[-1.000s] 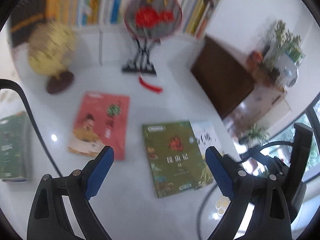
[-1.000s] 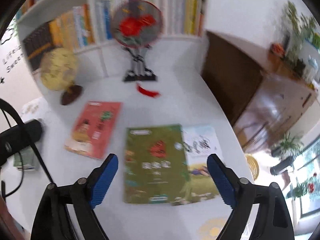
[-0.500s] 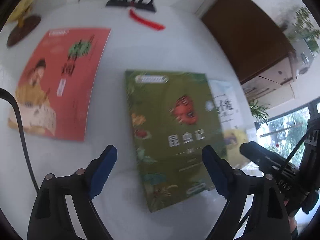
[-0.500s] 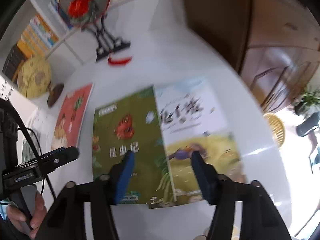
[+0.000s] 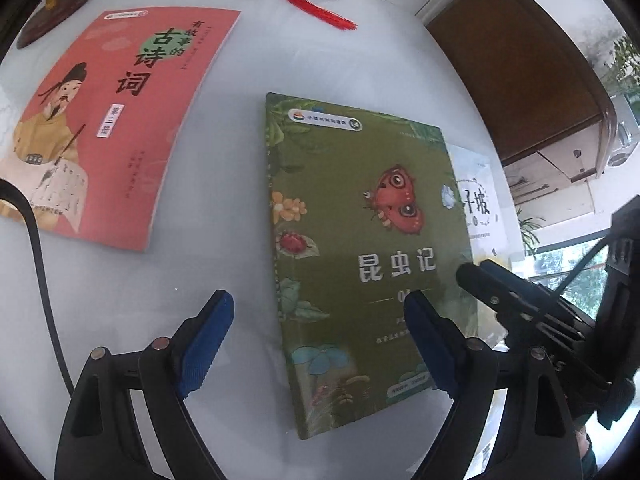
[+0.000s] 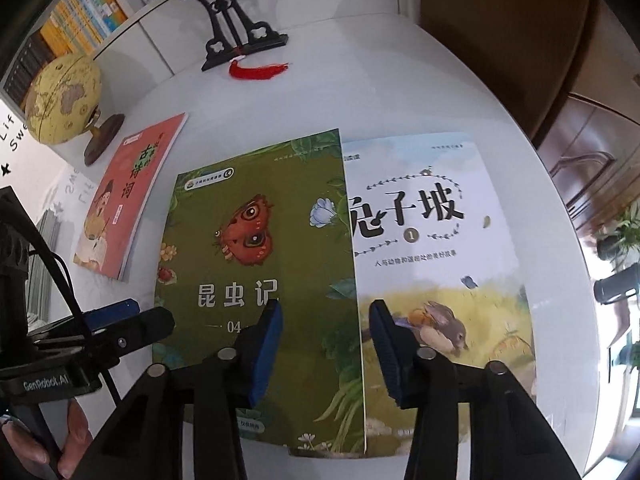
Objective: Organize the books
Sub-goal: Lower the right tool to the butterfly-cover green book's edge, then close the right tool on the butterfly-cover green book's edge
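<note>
A green insect book point(image 5: 360, 248) lies flat on the white table point(image 5: 224, 208), its right edge overlapping a white rabbit book point(image 6: 432, 260). A red poetry book point(image 5: 112, 120) lies apart to the left. My left gripper point(image 5: 316, 304) is open low over the green book's left edge, one finger above bare table, the other above the cover. My right gripper point(image 6: 326, 308) hovers over the seam between the green book point(image 6: 260, 280) and the white one. Its jaws are closing, with nothing pressed between the pads.
A yellow globe point(image 6: 64, 100), a black fan stand point(image 6: 240, 40) with a red tassel point(image 5: 320, 8) and a bookshelf point(image 6: 80, 12) stand at the back. A brown cabinet point(image 5: 520, 60) is to the right. A person's hand point(image 6: 72, 440) holds the left gripper.
Both grippers have dropped close to the books and tipped downward. The right jaws have narrowed a lot; the left ones only slightly. The books have not moved.
</note>
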### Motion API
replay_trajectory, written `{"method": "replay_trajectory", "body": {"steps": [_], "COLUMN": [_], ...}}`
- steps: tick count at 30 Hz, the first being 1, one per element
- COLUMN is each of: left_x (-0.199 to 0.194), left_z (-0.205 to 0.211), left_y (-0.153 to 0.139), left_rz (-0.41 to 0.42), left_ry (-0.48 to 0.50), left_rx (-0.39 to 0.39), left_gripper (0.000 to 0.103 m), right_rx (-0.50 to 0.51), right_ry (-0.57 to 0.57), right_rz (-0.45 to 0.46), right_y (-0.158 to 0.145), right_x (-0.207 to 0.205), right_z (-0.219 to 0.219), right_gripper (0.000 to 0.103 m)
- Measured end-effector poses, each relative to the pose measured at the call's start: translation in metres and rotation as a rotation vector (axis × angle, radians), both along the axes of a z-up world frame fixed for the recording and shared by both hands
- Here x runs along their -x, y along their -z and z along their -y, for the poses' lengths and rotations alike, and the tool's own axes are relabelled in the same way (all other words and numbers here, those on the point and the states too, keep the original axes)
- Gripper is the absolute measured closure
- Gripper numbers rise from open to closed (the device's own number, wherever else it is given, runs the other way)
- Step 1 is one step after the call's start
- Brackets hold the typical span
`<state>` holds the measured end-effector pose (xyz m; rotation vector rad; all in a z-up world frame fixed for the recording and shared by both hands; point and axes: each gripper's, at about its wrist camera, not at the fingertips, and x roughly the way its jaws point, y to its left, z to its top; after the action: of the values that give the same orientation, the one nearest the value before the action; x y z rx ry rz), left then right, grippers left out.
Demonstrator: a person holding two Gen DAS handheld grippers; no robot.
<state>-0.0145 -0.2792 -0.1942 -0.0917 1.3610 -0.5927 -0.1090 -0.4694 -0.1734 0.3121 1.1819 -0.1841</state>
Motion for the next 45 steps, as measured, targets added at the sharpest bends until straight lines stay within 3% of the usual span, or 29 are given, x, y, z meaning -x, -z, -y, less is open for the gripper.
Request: {"method": "replay_trajectory", "body": {"steps": [2, 8, 13, 17, 22, 25, 27, 28, 31, 36, 38, 43, 45], "left_x": [0.001, 0.005, -0.007, -0.004, -0.004, -0.009, -0.013, -0.012, -0.004, -0.014, -0.021, -0.033, -0.032], "left_z": [0.003, 0.009, -0.016, -0.008, 0.001, 0.003, 0.006, 0.01, 0.023, 0.02, 0.016, 0.002, 0.002], "left_y": [0.0, 0.001, 0.001, -0.028, -0.031, -0.017, 0.006, 0.017, 0.015, 0.006, 0.011, 0.036, 0.038], "left_rz": [-0.001, -0.012, -0.151, -0.096, -0.076, -0.143, -0.296, -0.354, -0.272, -0.184, -0.192, -0.262, -0.254], "left_ry": [0.008, 0.047, -0.041, 0.006, 0.014, -0.015, -0.018, -0.029, 0.017, 0.029, 0.007, -0.056, -0.06], "left_rx": [0.007, 0.074, 0.32, 0.39, 0.438, 0.522, 0.624, 0.638, 0.525, 0.437, 0.433, 0.423, 0.408], "left_gripper": [0.018, 0.018, 0.018, 0.018, 0.016, 0.014, 0.014, 0.014, 0.015, 0.019, 0.021, 0.046, 0.056], "right_rx": [0.006, -0.01, -0.059, -0.142, -0.091, -0.081, -0.09, -0.095, -0.129, -0.103, -0.13, -0.188, -0.179], "right_ry": [-0.013, -0.046, -0.029, 0.017, -0.007, -0.011, -0.004, -0.004, -0.015, -0.035, -0.021, 0.001, -0.001], "right_rz": [-0.006, -0.012, 0.008, 0.045, 0.044, 0.05, 0.057, 0.06, 0.069, 0.07, 0.074, 0.088, 0.093], "right_y": [0.003, 0.012, 0.013, 0.016, 0.015, 0.015, 0.016, 0.016, 0.017, 0.017, 0.017, 0.018, 0.018], "right_x": [-0.002, -0.002, 0.005, 0.011, 0.009, 0.01, 0.011, 0.012, 0.012, 0.011, 0.012, 0.007, -0.001], "right_z": [-0.001, 0.001, 0.011, 0.028, 0.023, 0.022, 0.024, 0.024, 0.023, 0.018, 0.022, 0.03, 0.028], "right_gripper": [0.069, 0.076, 0.076, 0.076, 0.074, 0.073, 0.073, 0.073, 0.073, 0.074, 0.074, 0.074, 0.071]}}
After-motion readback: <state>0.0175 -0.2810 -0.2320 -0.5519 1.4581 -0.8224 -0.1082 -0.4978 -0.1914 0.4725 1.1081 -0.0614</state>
